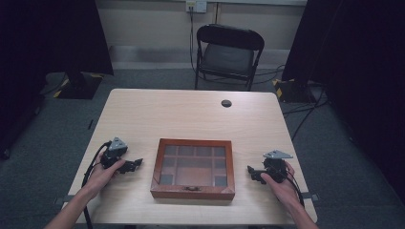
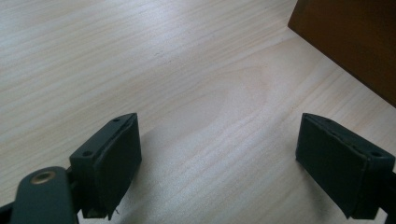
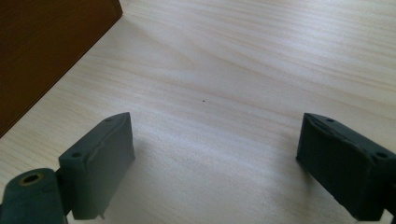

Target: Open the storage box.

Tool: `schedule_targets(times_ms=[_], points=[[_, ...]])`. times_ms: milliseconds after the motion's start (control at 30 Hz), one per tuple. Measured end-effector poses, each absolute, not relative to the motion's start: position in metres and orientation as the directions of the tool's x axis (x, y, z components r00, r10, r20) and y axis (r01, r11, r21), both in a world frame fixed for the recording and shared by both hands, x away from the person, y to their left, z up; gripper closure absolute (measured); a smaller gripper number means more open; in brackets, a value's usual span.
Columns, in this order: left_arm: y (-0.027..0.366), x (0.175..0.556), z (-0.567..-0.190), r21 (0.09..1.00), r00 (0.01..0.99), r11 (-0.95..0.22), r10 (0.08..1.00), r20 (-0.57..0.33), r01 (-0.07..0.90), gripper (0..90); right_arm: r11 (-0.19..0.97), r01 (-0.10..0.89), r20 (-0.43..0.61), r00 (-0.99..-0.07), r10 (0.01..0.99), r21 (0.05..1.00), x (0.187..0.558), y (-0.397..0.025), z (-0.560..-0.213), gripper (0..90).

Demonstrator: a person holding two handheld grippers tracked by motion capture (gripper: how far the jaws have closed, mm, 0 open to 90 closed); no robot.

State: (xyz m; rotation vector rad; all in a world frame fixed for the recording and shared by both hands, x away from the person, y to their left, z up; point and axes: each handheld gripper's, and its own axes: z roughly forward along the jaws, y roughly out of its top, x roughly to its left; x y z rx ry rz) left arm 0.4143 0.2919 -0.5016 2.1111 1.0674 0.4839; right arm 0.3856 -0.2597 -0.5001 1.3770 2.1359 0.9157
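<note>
A brown wooden box (image 1: 192,168) with a glass lid over several compartments lies shut on the light wood table (image 1: 191,112), near its front edge. A small clasp sits on the box's front wall. My left gripper (image 1: 135,165) rests on the table to the left of the box, open, with only bare wood between its jaws (image 2: 219,154). A corner of the box (image 2: 355,42) appears at the upper right of the left gripper view. My right gripper (image 1: 251,172) rests to the right of the box, open and empty (image 3: 215,158), with the box's side (image 3: 42,51) at upper left.
A small dark round cable hole (image 1: 226,103) lies in the table's far part. A black folding chair (image 1: 228,52) stands behind the table. Black curtains, stand bases and floor cables flank both sides.
</note>
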Motion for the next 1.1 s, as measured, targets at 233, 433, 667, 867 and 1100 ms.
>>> schedule_targets(times_ms=[233,433,667,867,1100], points=[[0.292,0.414,-0.502,0.735,0.585,-0.405,0.811,0.014,0.544,13.4,0.311,0.632,-0.020,-0.424,0.905,0.710,0.386,-0.262,-0.497,14.1],[0.292,0.414,-0.502,0.735,0.587,-0.406,0.810,0.014,0.543,13.4,0.286,0.624,-0.005,-0.412,0.911,0.728,0.385,-0.264,-0.486,19.4],[0.292,0.414,-0.502,0.736,0.583,-0.401,0.812,0.011,0.545,13.4,0.293,0.621,0.013,-0.439,0.898,0.727,0.385,-0.260,-0.468,26.3],[0.291,0.414,-0.502,0.737,0.579,-0.398,0.815,0.011,0.546,13.4,0.282,0.613,0.060,-0.476,0.877,0.738,0.379,-0.254,-0.452,37.1],[0.291,0.414,-0.502,0.738,0.579,-0.398,0.815,0.011,0.545,13.4,0.263,0.604,0.130,-0.528,0.839,0.752,0.375,-0.247,-0.441,41.5]])
